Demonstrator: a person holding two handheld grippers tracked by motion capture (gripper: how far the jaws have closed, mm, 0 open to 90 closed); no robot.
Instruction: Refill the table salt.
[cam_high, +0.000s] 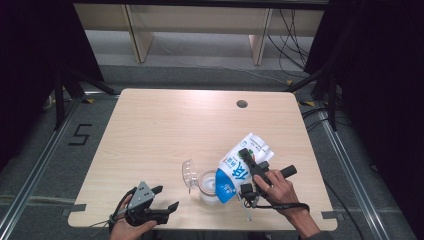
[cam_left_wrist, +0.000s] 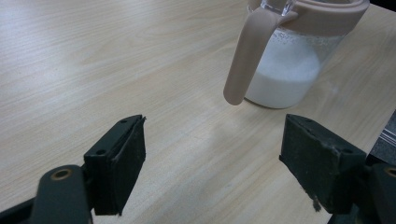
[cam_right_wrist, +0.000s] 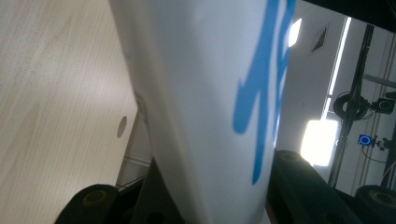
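Near the table's (cam_high: 150, 125) front edge, the left gripper (cam_high: 167, 199) rests with jaws spread, empty. Right of it, the right gripper (cam_high: 248, 172) clamps a white-and-blue milk pouch (cam_high: 240, 167), tilted, its long axis running far-right to near-left, mouth down over the clear jug (cam_high: 207, 187) holding milk, pink handle (cam_left_wrist: 245, 56) facing left.

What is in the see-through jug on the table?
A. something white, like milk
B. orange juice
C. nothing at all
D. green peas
A: the jug with the pinkish handle holds a white liquid in its lower part, and the right tongs tip a white and blue carton over it.
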